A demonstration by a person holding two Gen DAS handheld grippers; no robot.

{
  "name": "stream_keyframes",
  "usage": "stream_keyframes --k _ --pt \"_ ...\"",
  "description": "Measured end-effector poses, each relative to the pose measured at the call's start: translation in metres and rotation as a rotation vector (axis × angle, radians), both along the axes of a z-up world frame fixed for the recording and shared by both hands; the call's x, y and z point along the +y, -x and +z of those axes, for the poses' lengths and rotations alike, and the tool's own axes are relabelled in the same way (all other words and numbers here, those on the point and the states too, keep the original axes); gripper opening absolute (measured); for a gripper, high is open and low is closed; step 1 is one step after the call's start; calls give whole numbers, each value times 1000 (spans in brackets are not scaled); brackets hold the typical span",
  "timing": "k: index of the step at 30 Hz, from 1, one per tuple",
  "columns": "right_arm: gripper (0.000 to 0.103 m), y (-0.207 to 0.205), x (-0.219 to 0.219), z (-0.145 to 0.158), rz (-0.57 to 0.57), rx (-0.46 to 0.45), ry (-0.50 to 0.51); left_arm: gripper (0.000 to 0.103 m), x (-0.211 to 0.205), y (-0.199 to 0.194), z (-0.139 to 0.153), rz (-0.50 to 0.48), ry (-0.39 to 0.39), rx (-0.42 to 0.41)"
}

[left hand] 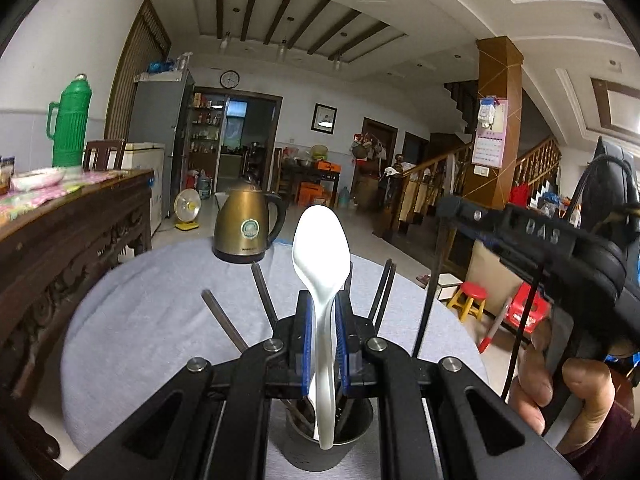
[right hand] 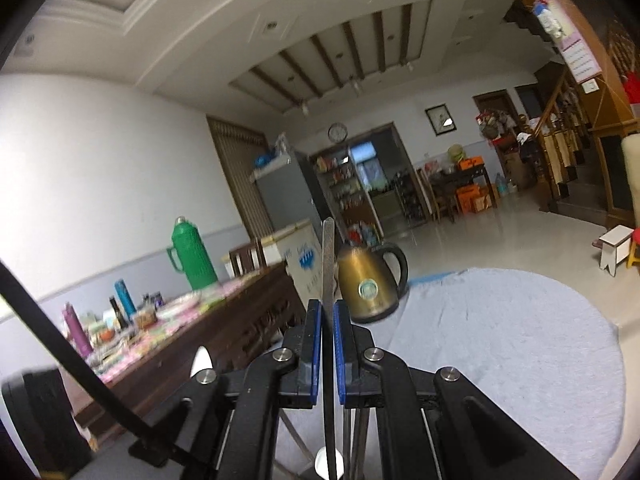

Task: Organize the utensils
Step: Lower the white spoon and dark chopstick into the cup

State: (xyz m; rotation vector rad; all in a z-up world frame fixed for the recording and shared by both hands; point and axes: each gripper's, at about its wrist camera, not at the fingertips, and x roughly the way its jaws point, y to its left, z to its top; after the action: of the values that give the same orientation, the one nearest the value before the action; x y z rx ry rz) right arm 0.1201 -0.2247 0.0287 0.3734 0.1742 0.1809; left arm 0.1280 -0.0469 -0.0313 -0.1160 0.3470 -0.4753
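My left gripper is shut on a white plastic spoon, bowl up, with its handle end inside a dark metal cup on the grey cloth-covered table. Several dark chopsticks stand in the cup and fan outward. My right gripper is shut on a thin metal utensil handle that points upward. Its lower end runs down past the bottom edge. The right gripper also shows in the left wrist view, held by a hand at the right.
A bronze electric kettle stands at the table's far edge; it also shows in the right wrist view. A carved wooden sideboard with a green thermos lies left. Small red stools stand on the floor right.
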Motion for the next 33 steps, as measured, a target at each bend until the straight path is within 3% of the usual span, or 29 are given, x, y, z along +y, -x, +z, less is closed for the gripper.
stream_keyframes --k 10,33 --pt "7 -2 13 -11 -93 -92 8 12 -8 -7 -25 10 70 -1" --pt "7 18 43 -49 -45 -26 165 12 -15 -3 -60 -5 2 12"
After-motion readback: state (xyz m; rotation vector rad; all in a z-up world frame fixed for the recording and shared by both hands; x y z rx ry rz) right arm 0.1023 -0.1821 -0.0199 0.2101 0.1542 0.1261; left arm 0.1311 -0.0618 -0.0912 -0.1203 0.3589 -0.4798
